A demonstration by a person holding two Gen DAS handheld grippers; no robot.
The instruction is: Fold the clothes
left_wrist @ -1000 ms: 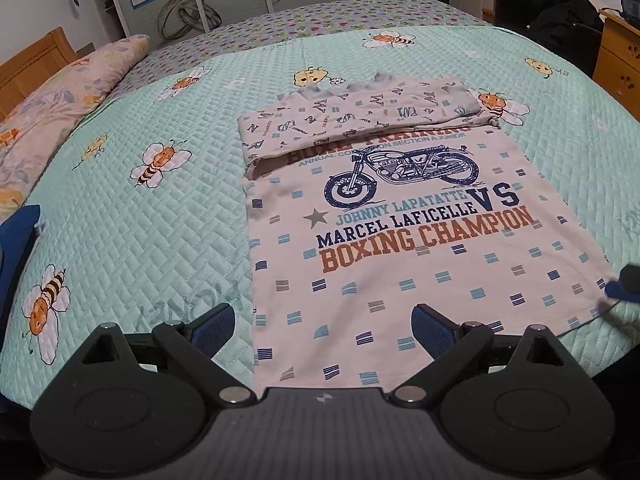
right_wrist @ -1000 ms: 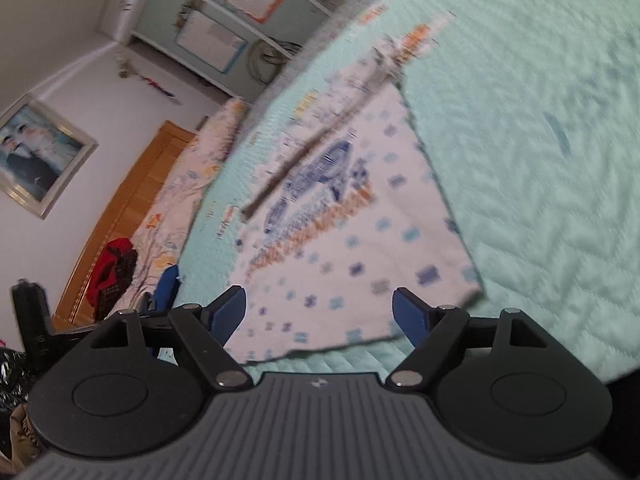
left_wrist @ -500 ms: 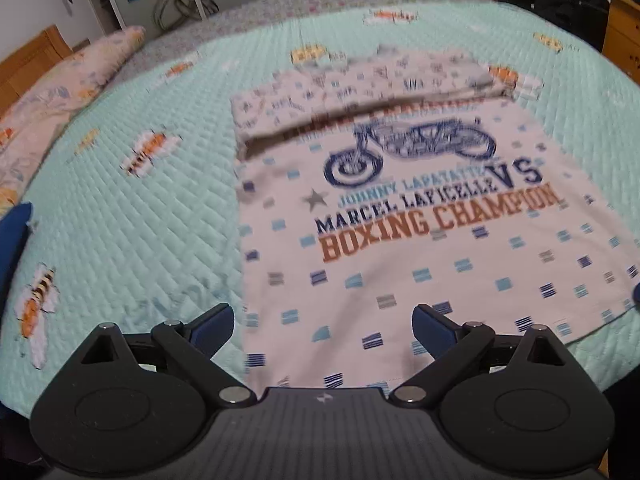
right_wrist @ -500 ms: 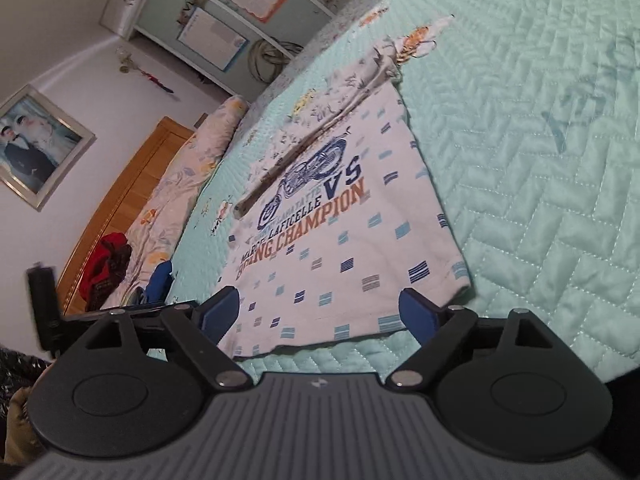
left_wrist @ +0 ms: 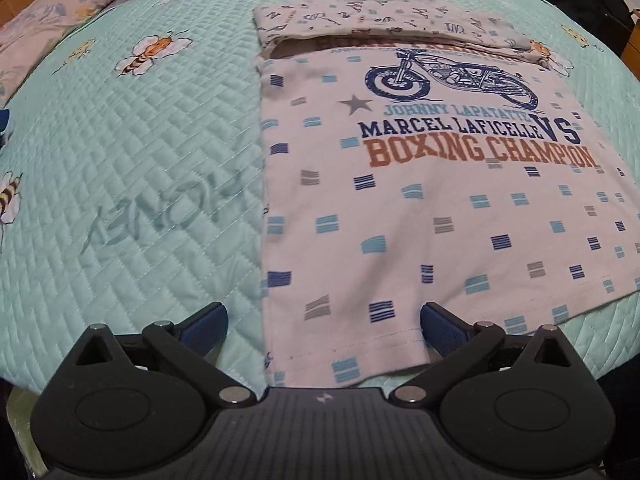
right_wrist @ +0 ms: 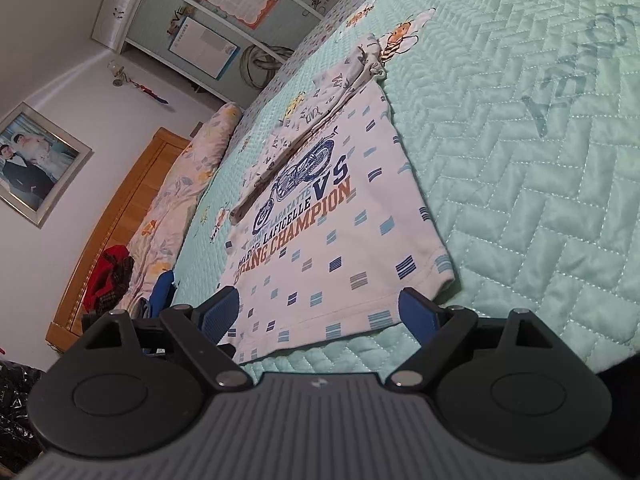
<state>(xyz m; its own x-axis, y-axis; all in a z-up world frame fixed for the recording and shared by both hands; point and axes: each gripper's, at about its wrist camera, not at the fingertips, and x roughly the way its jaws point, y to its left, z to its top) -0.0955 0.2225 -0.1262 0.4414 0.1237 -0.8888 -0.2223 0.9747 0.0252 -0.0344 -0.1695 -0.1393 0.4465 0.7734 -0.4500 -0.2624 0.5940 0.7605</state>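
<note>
Both my tongs are spread, pinching nothing: left tongs (left_wrist: 322,326) and right tongs (right_wrist: 320,310) straddle the shirt (left_wrist: 420,216) hem at 6 o'clock. Closing shallow could pinch one layer, so the fold skews.

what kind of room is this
Most likely a home bedroom: a bed with a quilted bee-print bedspread, a wooden headboard with a pillow beside it, and a framed portrait on the wall.

The shirt (left_wrist: 420,216) reads "MARCEL LAFICELLE VS BOXING CHAMPION".
</note>
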